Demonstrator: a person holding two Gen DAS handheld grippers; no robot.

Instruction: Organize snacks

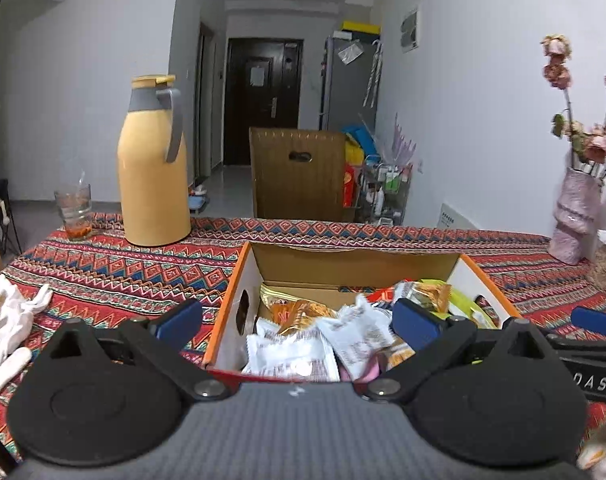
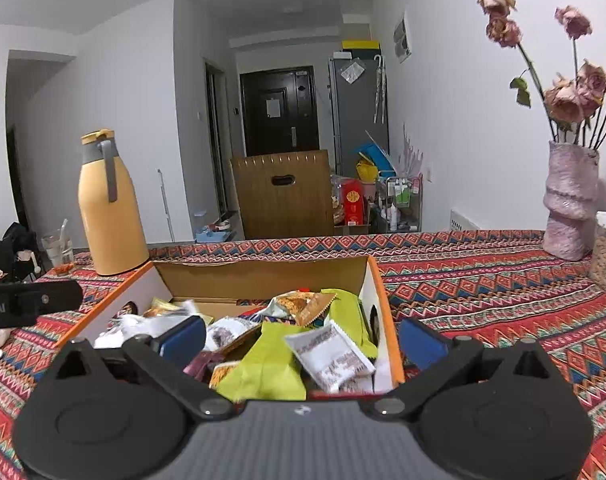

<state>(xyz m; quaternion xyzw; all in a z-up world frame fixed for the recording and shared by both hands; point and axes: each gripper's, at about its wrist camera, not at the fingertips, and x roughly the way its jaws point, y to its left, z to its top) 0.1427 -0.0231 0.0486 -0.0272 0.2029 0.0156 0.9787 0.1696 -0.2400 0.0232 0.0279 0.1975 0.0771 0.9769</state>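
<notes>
— What's the table like?
— Patterned tablecloth (image 1: 115, 276); yellow thermos (image 1: 153, 164) upper left, vase (image 2: 569, 204) right. My left gripper (image 1: 299, 320) and right gripper (image 2: 303, 340) are spread wide, empty, over the snack box (image 1: 359, 260) at centre.

Even indoor light, soft shadows, fisheye bending, dark corners

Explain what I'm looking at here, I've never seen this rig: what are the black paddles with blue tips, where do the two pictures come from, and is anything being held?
Each picture comes from a camera on a hand-held gripper, looking forward along its two blue-padded fingers. The left gripper straddles the left wall of the cardboard box; the right gripper straddles its right wall. Both stand wide open, holding nothing. The box holds snack packets. On the patterned tablecloth stand a yellow thermos, a glass and a pink vase.
</notes>
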